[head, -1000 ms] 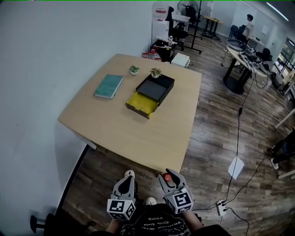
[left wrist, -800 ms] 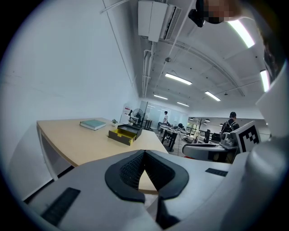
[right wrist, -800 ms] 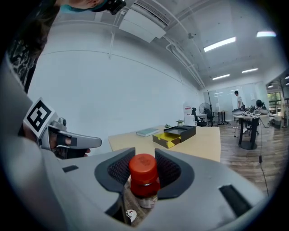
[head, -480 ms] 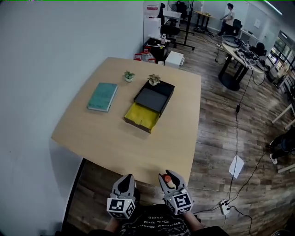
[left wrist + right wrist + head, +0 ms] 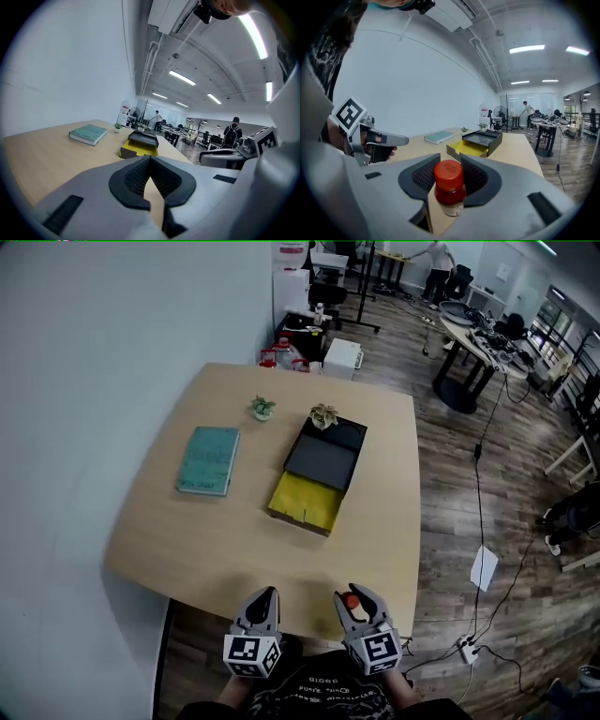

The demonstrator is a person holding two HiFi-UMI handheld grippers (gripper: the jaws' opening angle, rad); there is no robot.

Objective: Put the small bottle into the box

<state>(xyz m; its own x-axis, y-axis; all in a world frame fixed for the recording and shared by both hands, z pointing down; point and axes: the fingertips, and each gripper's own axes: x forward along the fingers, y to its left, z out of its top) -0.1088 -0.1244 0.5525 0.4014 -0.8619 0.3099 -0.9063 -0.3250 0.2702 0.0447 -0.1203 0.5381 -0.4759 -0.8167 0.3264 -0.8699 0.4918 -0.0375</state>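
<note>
A small bottle (image 5: pixel 450 190) with a red cap (image 5: pixel 352 601) stands upright between the jaws of my right gripper (image 5: pixel 449 161), which is shut on it. My right gripper (image 5: pixel 357 597) is at the near edge of the wooden table (image 5: pixel 187 531). My left gripper (image 5: pixel 262 597) is beside it on the left, shut with nothing in it (image 5: pixel 150 158). The box (image 5: pixel 319 476) lies mid-table beyond both grippers, a black case with its yellow drawer (image 5: pixel 305 502) pulled out toward me. It also shows ahead in the right gripper view (image 5: pixel 477 142).
A teal book (image 5: pixel 208 459) lies left of the box. Two small potted plants (image 5: pixel 262 407) (image 5: pixel 324 414) stand behind the box. A white wall runs along the left. Wood floor with cables and a sheet of paper (image 5: pixel 484 567) lies to the right.
Both grippers have moved forward from over the floor to the table's near edge, with the bottle still held in the right one. The table and box now look closer.
</note>
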